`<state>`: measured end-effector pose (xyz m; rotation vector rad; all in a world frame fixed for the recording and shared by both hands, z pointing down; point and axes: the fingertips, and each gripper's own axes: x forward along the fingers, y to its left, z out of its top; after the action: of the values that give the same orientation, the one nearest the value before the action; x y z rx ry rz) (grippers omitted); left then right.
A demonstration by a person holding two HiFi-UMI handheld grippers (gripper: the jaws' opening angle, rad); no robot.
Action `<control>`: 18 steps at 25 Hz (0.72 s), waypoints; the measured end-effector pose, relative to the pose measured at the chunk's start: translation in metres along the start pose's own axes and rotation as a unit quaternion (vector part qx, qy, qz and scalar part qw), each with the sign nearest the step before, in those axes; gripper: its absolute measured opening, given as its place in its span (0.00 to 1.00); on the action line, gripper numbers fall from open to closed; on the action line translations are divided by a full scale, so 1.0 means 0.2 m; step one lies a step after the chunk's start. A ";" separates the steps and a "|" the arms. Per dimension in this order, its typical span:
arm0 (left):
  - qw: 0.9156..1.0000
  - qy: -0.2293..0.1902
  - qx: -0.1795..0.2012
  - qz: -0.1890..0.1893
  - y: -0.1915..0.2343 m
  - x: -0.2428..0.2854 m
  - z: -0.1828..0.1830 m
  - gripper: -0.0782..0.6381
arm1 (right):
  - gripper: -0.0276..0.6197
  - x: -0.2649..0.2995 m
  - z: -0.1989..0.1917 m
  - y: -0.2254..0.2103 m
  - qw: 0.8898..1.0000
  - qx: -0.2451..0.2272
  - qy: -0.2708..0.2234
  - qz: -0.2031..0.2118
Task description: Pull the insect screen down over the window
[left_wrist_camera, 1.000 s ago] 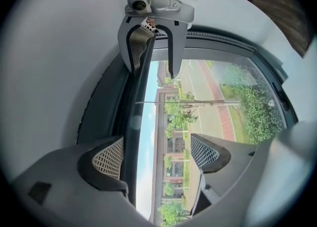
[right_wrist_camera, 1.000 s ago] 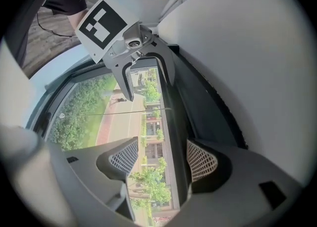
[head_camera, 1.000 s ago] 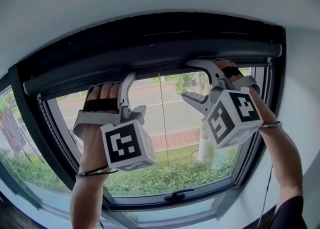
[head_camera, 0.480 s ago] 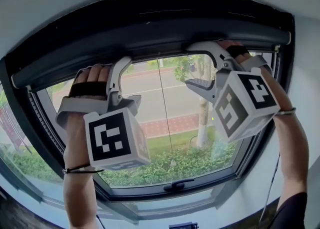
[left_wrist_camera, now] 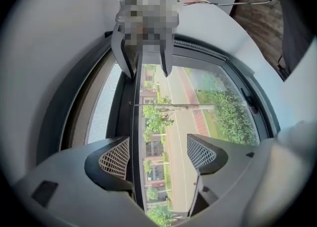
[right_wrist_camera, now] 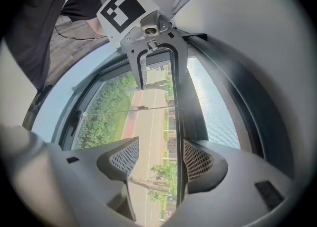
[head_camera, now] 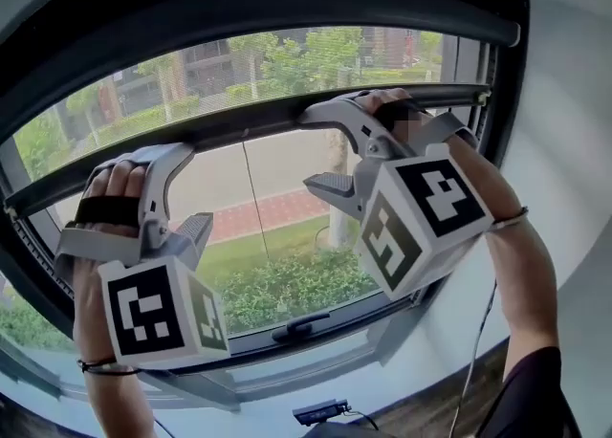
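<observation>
Dark straight pull bar (head_camera: pixel 253 130) of the grey mesh insect screen (left_wrist_camera: pixel 101 107) is partway down the window, long axis 9 to 2 o'clock. Left claw (left_wrist_camera: pixel 158 155) released, jaws just been closing, bar between them against one pad. Right claw (right_wrist_camera: pixel 161 159) likewise unclenched, straddling the bar. Remaining travel: toward 6 o'clock, to the dark lower window frame (head_camera: pixel 382 304). Both hands are level on the bar.

Black screen bar (head_camera: pixel 239 130); white cube (head_camera: pixel 158 317) bearing black square markers.
</observation>
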<state>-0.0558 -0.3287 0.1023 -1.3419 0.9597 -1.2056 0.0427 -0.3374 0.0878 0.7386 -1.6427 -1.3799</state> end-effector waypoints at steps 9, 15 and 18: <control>0.998 -0.027 -0.024 -0.048 -0.21 -0.03 0.13 0.61 | 0.48 -0.08 -0.04 0.26 0.997 0.036 -0.002 0.066; 0.997 -0.034 -0.024 -0.062 -0.21 -0.03 0.12 0.61 | 0.48 -0.07 -0.03 0.25 0.996 0.048 -0.008 0.072; 0.997 -0.031 -0.022 -0.069 -0.22 -0.03 0.13 0.61 | 0.48 -0.07 -0.03 0.26 0.996 0.052 -0.019 0.074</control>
<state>-0.0356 -0.3129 0.1463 -1.4930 0.8653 -1.2446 0.0581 -0.3163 0.1348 0.6406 -1.7727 -1.2175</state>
